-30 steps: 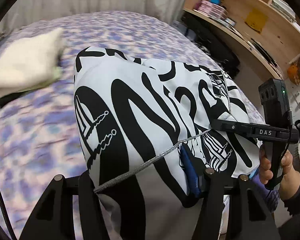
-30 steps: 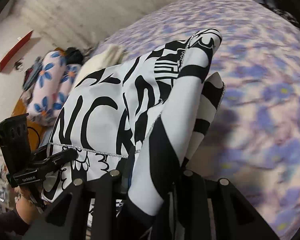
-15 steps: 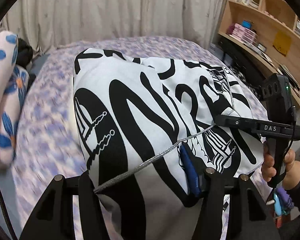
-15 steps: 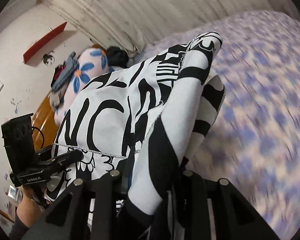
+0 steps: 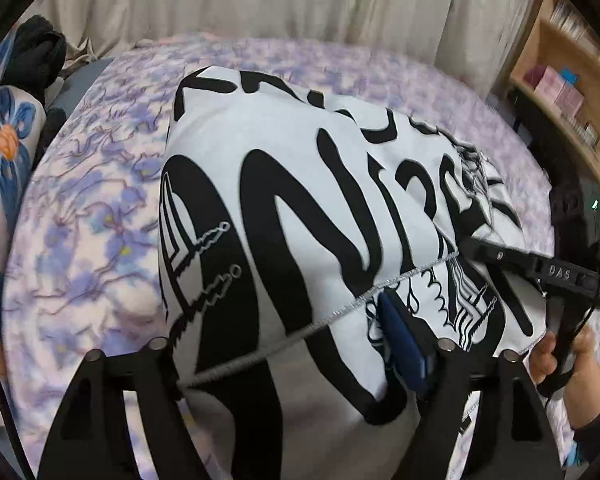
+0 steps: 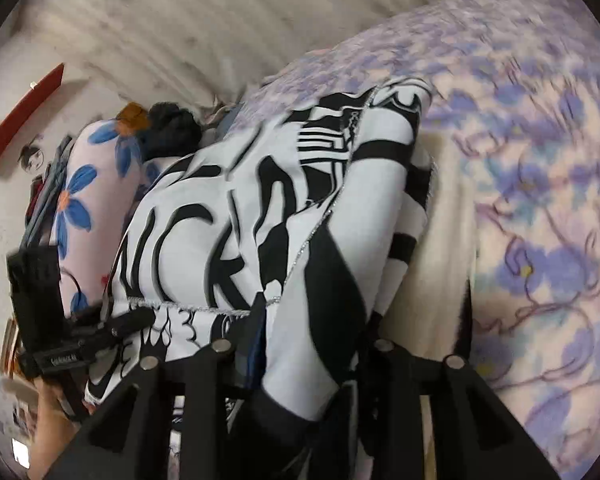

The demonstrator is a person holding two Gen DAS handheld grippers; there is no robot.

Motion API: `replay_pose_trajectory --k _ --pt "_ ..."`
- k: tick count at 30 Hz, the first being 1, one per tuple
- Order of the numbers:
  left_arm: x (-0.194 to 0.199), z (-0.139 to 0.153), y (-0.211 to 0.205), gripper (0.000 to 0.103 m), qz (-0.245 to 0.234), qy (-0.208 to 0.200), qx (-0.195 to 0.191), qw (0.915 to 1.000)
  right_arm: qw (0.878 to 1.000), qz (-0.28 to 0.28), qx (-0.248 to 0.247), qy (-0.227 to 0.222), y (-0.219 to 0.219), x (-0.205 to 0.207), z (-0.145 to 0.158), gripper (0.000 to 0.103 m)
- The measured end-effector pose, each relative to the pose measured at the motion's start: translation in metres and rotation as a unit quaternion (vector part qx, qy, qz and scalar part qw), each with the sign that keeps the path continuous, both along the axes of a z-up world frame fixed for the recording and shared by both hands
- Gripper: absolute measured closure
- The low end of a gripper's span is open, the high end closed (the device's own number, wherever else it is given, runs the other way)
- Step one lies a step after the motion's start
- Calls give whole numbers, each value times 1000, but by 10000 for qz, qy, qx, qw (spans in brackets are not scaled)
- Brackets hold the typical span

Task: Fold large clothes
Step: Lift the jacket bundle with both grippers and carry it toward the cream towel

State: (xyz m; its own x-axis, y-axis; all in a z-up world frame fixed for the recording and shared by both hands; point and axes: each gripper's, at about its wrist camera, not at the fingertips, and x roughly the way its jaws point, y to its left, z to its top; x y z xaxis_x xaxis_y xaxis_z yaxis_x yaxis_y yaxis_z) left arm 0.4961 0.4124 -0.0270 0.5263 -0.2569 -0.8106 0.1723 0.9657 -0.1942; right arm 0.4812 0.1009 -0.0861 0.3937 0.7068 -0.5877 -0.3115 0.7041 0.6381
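Note:
A folded white garment with bold black lettering (image 5: pixel 300 200) lies bunched over the purple flowered bed (image 5: pixel 80 240). My left gripper (image 5: pixel 300 344) straddles its near edge; its jaws are opening, with the cloth between them and the pads no longer squeezing it. In the right wrist view the same garment (image 6: pixel 204 240) runs up from my right gripper (image 6: pixel 300 346), whose jaws are easing apart but still pinch a thick fold. Each gripper shows in the other's view: the right one (image 5: pixel 540 272) in a hand at the garment's right side, the left one (image 6: pixel 112 324) at its left.
A cream folded cloth (image 6: pixel 440 280) lies under the garment's right edge. A pillow with blue flowers (image 5: pixel 0 140) and a black bundle (image 5: pixel 40 52) sit at the bed's left. A wooden shelf (image 5: pixel 572 92) stands at the right, a pale curtain (image 5: pixel 260 0) behind.
Both grippers carried the garment sideways across the bed toward the flowered pillow, and it now sits lower. The left jaws have spread wider; the right jaws have spread slightly.

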Motion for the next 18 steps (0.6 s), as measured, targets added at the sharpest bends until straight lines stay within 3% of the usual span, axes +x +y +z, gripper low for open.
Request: replay_pose_trajectory --k 5,9,12,14,18 --pt "-2 19 -18 32 -261 -308 209 9990 9975 61 -133 -693 -8 -12 26 78" --pt "11 3 -28 29 -258 -350 218 9988 9984 -118 -262 -482 -16 5 15 76" --pt "14 -6 -13 18 -87 -222 69 9997 9982 -32 -545 -257 -13 10 14 61" --pt "3 2 -9 14 2 -307 183 9994 9952 -69 -897 -394 -15 2 28 44" --pt "-27 33 -2 15 240 -632 790 9946 9865 -141 -1421 -806 -31 -22 53 39"
